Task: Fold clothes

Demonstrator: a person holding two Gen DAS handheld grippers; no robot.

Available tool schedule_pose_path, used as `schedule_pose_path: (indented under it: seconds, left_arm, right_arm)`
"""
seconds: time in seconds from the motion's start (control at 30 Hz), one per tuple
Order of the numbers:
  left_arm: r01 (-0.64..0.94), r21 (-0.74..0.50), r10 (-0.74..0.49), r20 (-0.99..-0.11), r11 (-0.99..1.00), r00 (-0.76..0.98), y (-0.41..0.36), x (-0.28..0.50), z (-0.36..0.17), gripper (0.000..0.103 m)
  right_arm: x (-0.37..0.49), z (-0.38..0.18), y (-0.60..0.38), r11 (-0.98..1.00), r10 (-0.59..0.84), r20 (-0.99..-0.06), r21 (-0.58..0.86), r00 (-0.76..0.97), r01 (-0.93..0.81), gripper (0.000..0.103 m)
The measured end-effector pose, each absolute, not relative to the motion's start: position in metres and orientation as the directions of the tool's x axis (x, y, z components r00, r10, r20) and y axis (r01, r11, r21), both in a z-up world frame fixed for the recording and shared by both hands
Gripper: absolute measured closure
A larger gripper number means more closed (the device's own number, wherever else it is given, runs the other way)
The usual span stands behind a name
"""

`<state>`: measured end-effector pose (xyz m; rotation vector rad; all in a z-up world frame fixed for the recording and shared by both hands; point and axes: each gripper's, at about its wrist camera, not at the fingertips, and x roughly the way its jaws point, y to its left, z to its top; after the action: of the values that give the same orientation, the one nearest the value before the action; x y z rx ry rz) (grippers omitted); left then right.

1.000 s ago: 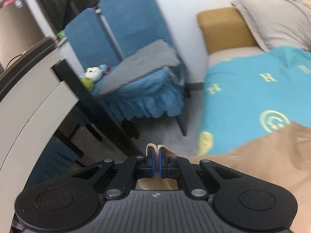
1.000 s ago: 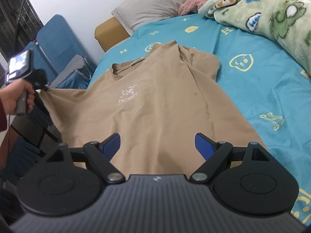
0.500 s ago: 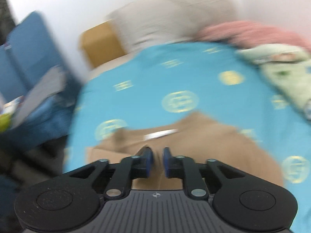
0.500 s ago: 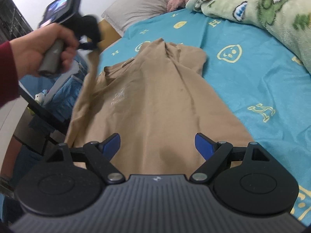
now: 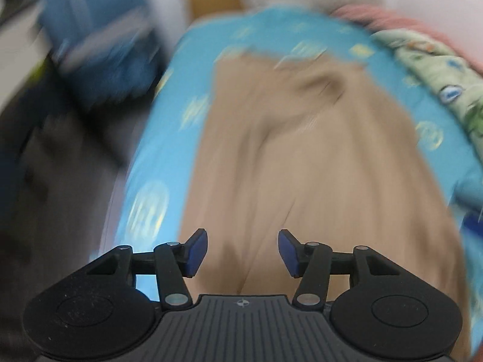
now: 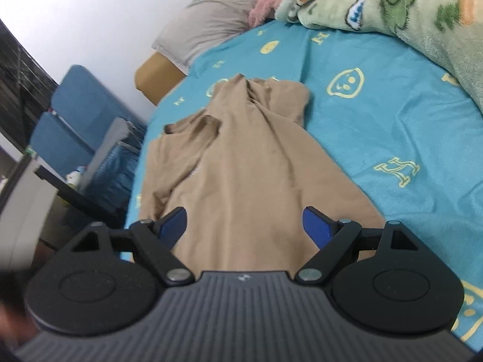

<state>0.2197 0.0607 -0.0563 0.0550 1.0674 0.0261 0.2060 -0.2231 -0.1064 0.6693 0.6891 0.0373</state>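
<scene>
The bed sheet (image 6: 377, 114) in front of you is turquoise with yellow prints, and it fills most of both views. On its right side lies a green blanket (image 6: 422, 15) with cartoon figures, and a pink one (image 6: 265, 3) is just behind it. A grey pillow (image 6: 211, 21) rests at the head of the bed. Beside the bed, on your left, stands a blue chair (image 6: 78, 111) with a grey cloth (image 6: 108, 138) on it.

The tan T-shirt (image 6: 241, 166) lies on the sheet, lengthwise away from you. Its left part is folded over onto the body, and the right sleeve (image 6: 286, 99) is bunched near the top.

Your right gripper (image 6: 244, 226) is wide open above the near hem of the shirt and holds nothing. Your left gripper (image 5: 243, 252) is also open and empty, above the shirt (image 5: 302, 166); this view is strongly blurred, so I cannot tell if the fingers (image 5: 196, 252) touch the cloth
</scene>
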Motion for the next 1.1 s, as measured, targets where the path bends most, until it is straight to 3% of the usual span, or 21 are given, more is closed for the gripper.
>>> schedule_pose_path:
  seconds: [0.1,0.17,0.2,0.57,0.6,0.63,0.67,0.93,1.1]
  left_arm:
    - [-0.080,0.021,0.052,-0.908,0.997,0.417,0.101,0.166,-0.075,0.057]
    - [-0.070,0.059,0.082,-0.915,0.996,0.394,0.113,0.142,-0.082,0.070]
    - [-0.059,0.078,0.095,-0.915,0.995,0.392,0.116,0.133,-0.084,0.071]
    - [0.181,0.234,0.155,-0.916,0.955,0.370,0.094,0.100,-0.110,0.072]
    - [0.204,0.241,0.152,-0.915,0.949,0.375,0.092,0.099,-0.112,0.075]
    - [0.224,0.251,0.151,-0.910,0.942,0.385,0.090,0.097,-0.111,0.093]
    - [0.237,0.260,0.151,-0.906,0.936,0.396,0.090,0.094,-0.108,0.099]
    - [0.261,0.259,0.075,-0.828,0.930,0.555,0.102,0.074,-0.051,0.099]
    - [0.249,0.113,-0.068,-0.782,0.962,0.620,0.103,0.056,-0.012,0.100]
  right_arm:
    - [0.198,-0.098,-0.221,0.792,0.257,-0.558,0.589,0.789,0.159,0.018]
    - [0.190,-0.093,-0.220,0.794,0.256,-0.551,0.588,0.794,0.152,0.018]
    - [0.186,-0.092,-0.219,0.797,0.251,-0.551,0.585,0.795,0.154,0.018]
    - [0.159,-0.082,-0.204,0.853,0.215,-0.585,0.502,0.782,0.141,0.018]
    - [0.158,-0.083,-0.202,0.859,0.211,-0.589,0.493,0.780,0.140,0.018]
    - [0.158,-0.083,-0.201,0.861,0.211,-0.592,0.489,0.778,0.138,0.018]
    - [0.157,-0.084,-0.200,0.863,0.212,-0.595,0.486,0.775,0.137,0.018]
    - [0.156,-0.089,-0.199,0.850,0.241,-0.603,0.509,0.761,0.134,0.018]
    - [0.160,-0.091,-0.194,0.843,0.266,-0.600,0.524,0.754,0.120,0.018]
